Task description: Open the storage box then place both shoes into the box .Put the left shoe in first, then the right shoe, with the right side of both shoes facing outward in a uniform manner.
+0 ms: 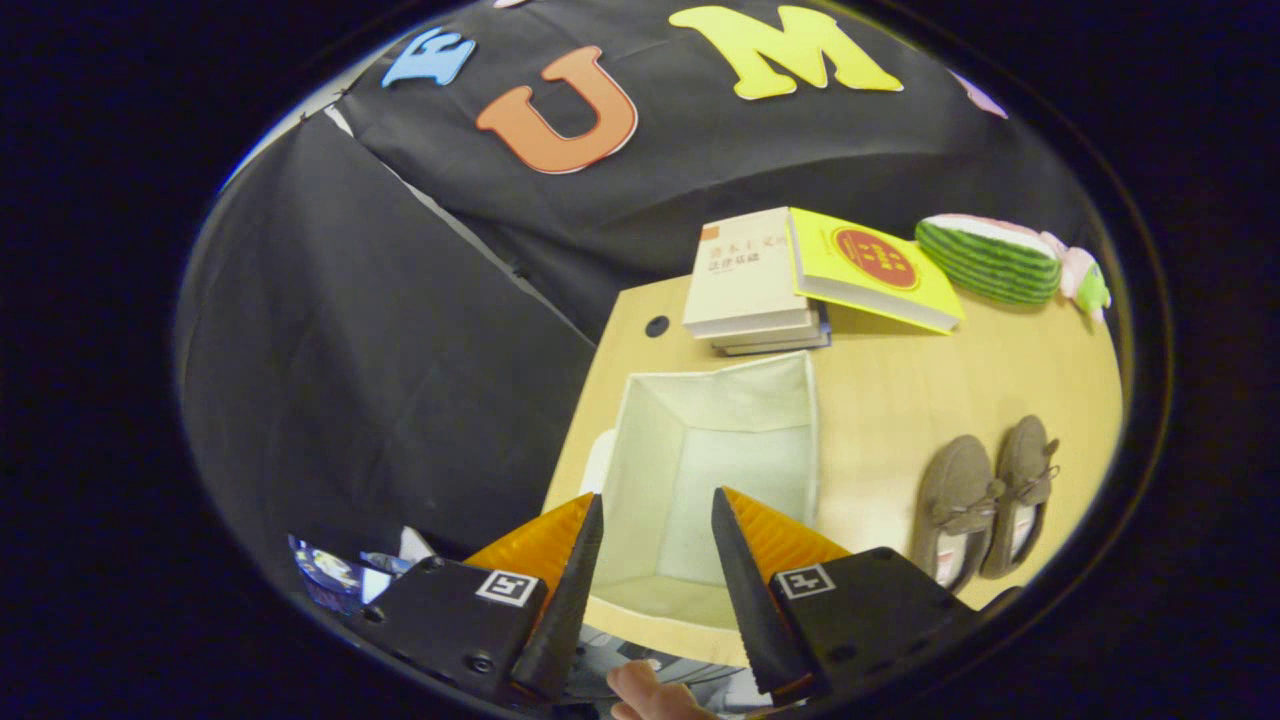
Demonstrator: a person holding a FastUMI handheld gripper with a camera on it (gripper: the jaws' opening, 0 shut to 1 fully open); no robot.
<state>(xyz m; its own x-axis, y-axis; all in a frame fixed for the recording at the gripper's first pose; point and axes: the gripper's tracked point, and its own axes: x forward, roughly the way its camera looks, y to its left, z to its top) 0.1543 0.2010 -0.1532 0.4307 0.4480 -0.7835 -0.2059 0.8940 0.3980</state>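
- Two shoes (985,500) lie side by side on the table (900,400), well off to the right of the fingers and beyond them, toes pointing away toward the back of the table.
- The storage box (715,450) stands just ahead of the gripper (655,510), its mouth open to the camera and its pale lining bare; no shoe is inside.
- The gripper's fingers stand apart with nothing between them but the view down into the box; they are released and press on nothing.
- By my reading the opening step is done, and the step in hand is fetching the first shoe, which the task says must be the left one.
- Which of the pair is the left shoe I cannot tell for certain from here; the one nearer the box seems the likelier candidate, judging by its curve.
- The next move calls for swinging the gripper rightward, away from the box and over the pair, then coming down on one shoe's upper or collar with the fingers still spread.
- The shoes touch or nearly touch, so picking one cleanly may nudge its neighbour.
- A stack of books (760,285), a yellow book (870,270) and a watermelon toy (990,260) sit at the far side of the table, well clear of the work.
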